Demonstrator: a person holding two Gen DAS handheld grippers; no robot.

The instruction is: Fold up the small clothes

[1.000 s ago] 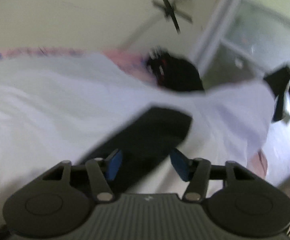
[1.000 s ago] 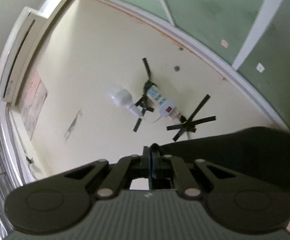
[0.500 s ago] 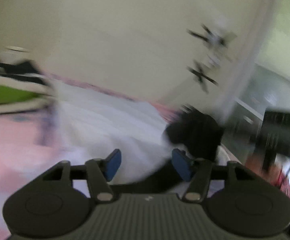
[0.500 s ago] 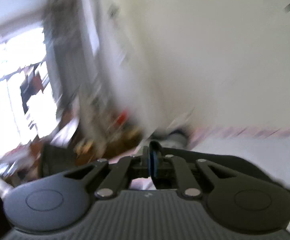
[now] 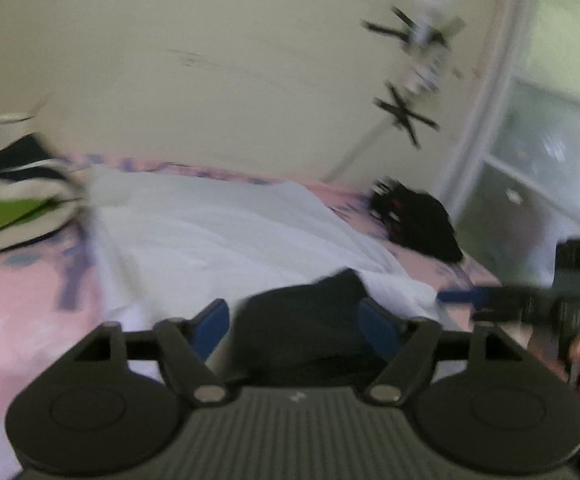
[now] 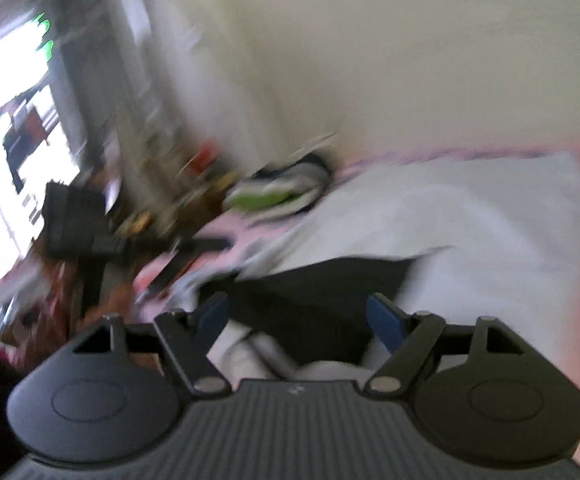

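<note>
A small black garment (image 5: pixel 309 320) lies on a white sheet (image 5: pixel 218 232) spread over the bed. My left gripper (image 5: pixel 294 326) is open with its blue pads on either side of the garment's near part, not closed on it. In the right wrist view the same black garment (image 6: pixel 313 296) lies on the white sheet (image 6: pixel 469 224), and my right gripper (image 6: pixel 299 318) is open just above its near edge. The other gripper shows at the right edge of the left wrist view (image 5: pixel 501 300). Both views are blurred by motion.
A pink bedcover (image 5: pixel 22 304) lies under the sheet. A folded pile with a green item (image 5: pixel 6 204) sits at the bed's far left. A black bundle (image 5: pixel 417 220) lies near the far right corner. A cluttered area with a dark stand (image 6: pixel 78 220) lies beside the bed.
My right gripper was shut and pointing at the ceiling; it has swung down to the bed and opened, letting the black garment go. The left gripper stayed open and shifted view.
</note>
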